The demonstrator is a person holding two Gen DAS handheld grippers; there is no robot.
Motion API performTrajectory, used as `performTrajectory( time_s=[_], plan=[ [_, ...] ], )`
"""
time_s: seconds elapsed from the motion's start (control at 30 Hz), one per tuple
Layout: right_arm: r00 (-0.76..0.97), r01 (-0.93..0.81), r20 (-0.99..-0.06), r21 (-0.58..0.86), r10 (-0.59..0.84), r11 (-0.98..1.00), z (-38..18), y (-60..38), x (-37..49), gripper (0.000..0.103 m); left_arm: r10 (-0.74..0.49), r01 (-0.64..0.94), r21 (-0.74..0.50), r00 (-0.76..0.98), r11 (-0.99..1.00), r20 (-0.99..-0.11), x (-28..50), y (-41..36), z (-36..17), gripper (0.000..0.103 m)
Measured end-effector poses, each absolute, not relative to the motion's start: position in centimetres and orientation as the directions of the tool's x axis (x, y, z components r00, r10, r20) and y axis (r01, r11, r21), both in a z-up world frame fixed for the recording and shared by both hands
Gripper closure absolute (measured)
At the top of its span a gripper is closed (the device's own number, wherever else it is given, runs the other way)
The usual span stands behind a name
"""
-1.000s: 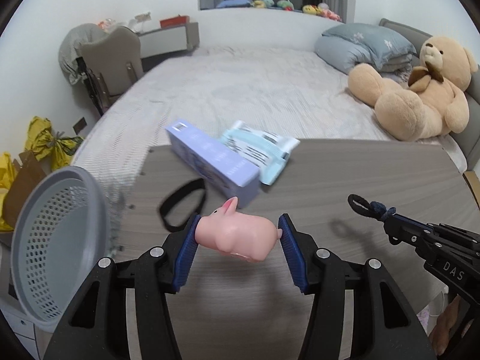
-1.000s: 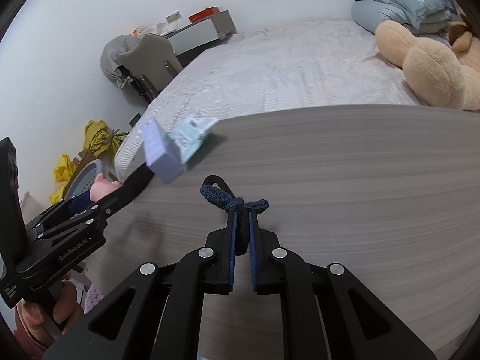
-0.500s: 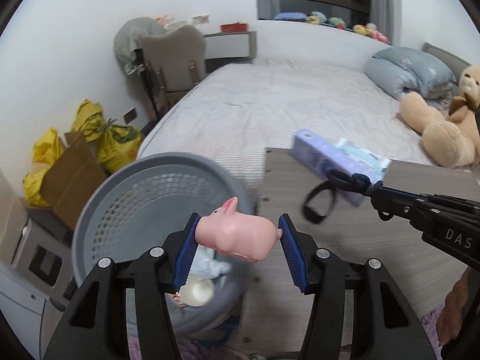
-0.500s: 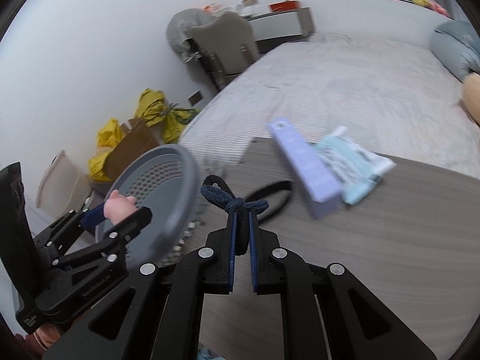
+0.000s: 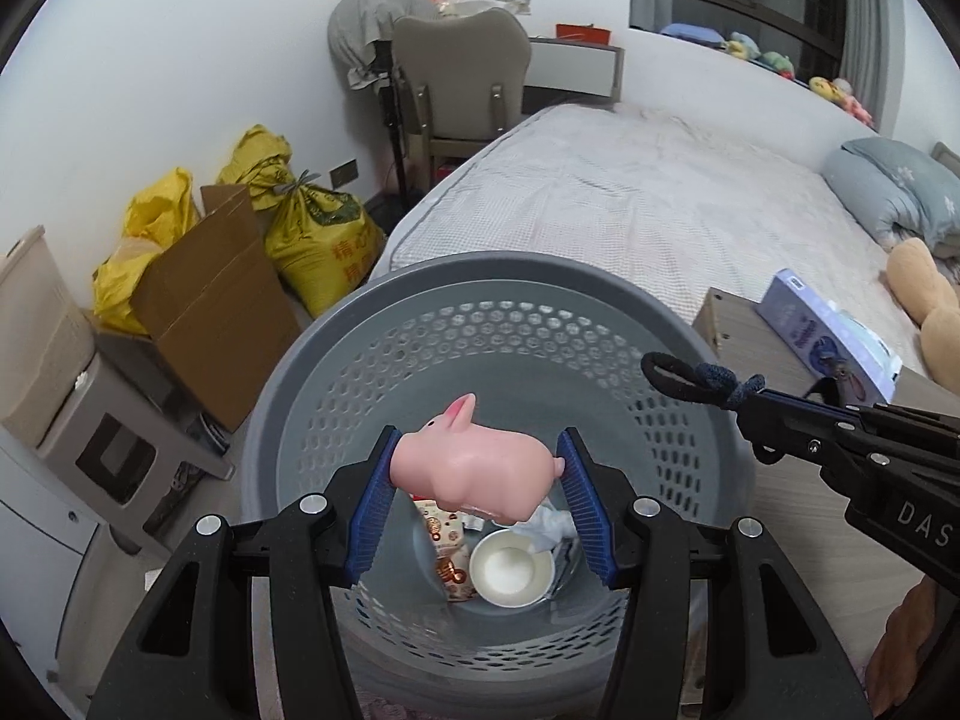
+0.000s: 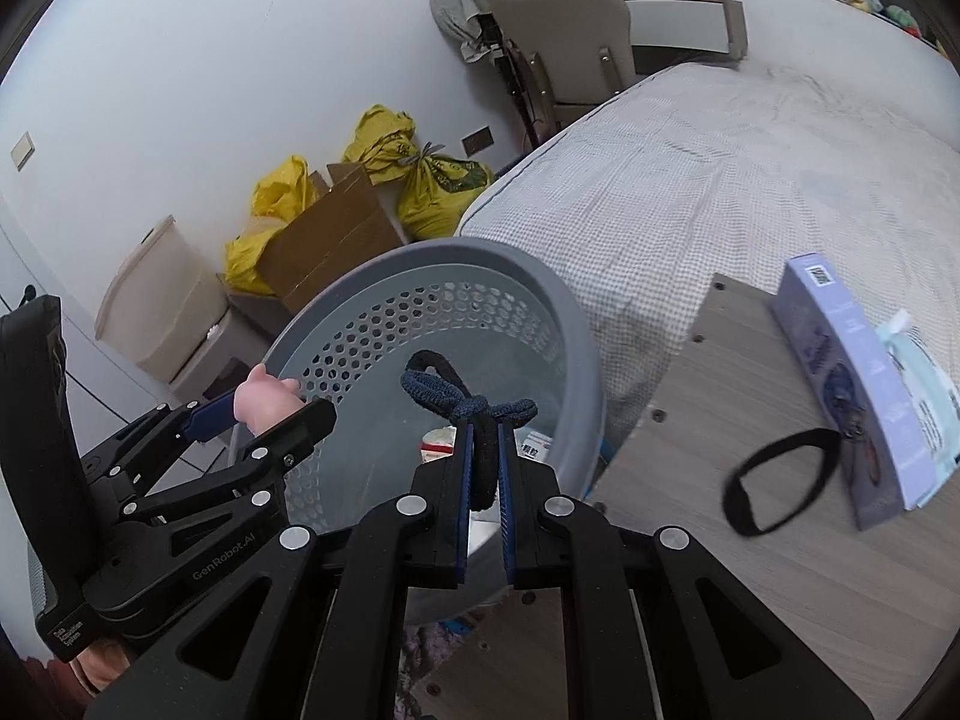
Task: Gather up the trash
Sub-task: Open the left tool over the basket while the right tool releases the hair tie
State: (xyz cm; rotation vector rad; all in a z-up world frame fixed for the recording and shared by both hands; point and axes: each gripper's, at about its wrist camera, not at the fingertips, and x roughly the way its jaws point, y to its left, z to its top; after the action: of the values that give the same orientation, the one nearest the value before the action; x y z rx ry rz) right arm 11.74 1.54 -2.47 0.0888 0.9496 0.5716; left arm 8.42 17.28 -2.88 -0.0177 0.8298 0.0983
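Pink pig toy [image 5: 474, 468], clamped between the blue pads of the left gripper [image 5: 477, 495], hangs over the open mouth of the grey perforated trash basket [image 5: 420, 324], above a paper cup [image 5: 510, 567] and wrappers on the basket's bottom. Beside the pig and also over the basket, the right gripper [image 6: 483, 468] has its jaws clenched on a dark knotted hair tie [image 6: 465, 399]. On the desk [image 6: 720, 540] just right of the basket lie a black band [image 6: 780, 480] and a lilac box [image 6: 852, 384] leaning against a pale blue packet [image 6: 924, 372].
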Motion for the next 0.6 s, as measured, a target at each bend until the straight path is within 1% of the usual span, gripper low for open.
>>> performTrajectory(
  time_s=[0.13, 0.17, 0.2, 0.23, 0.27, 0.3, 0.33, 0.6],
  plan=[
    [0.445, -0.438, -0.75, 0.293, 0.488, 0.85, -2.7, 2.9, 12.1, 0.093, 0.086, -0.12, 0.008, 0.663, 0.993, -0.744, 8.8, 18.3, -3.0, 0.05],
    [0.446, -0.442, -0.75, 0.29, 0.488, 0.849, -2.6, 3.0, 12.1, 0.092, 0.089, -0.128, 0.005, 0.66, 0.992, -0.746, 8.8, 18.6, -3.1, 0.043],
    [0.448, -0.445, -0.749, 0.287, 0.489, 0.848, -2.6, 3.0, 12.1, 0.088, 0.097, -0.14, 0.005, 0.658, 0.99, -0.746, 8.8, 18.9, -3.1, 0.031],
    [0.455, -0.444, -0.748, 0.281, 0.484, 0.851, -2.5, 3.0, 12.1, 0.08, 0.107, -0.153, 0.007, 0.66, 0.988, -0.744, 8.8, 19.2, -3.0, 0.027],
    [0.462, -0.441, -0.746, 0.275, 0.479, 0.854, -2.5, 3.1, 12.1, 0.076, 0.114, -0.163, 0.005, 0.663, 0.987, -0.74, 8.7, 19.4, -3.0, 0.025],
    [0.47, -0.438, -0.744, 0.27, 0.475, 0.858, -2.4, 3.0, 12.1, 0.071, 0.116, -0.168, 0.005, 0.662, 0.986, -0.74, 8.6, 19.7, -2.9, 0.025],
    [0.473, -0.435, -0.743, 0.27, 0.473, 0.859, -2.4, 2.9, 12.1, 0.07, 0.121, -0.173, 0.008, 0.658, 0.985, -0.743, 8.7, 19.8, -3.0, 0.025],
    [0.467, -0.42, -0.753, 0.273, 0.464, 0.866, -2.8, 2.8, 12.1, 0.069, 0.136, -0.198, 0.008, 0.642, 0.98, -0.755, 8.5, 20.3, -3.1, 0.022]
  ],
)
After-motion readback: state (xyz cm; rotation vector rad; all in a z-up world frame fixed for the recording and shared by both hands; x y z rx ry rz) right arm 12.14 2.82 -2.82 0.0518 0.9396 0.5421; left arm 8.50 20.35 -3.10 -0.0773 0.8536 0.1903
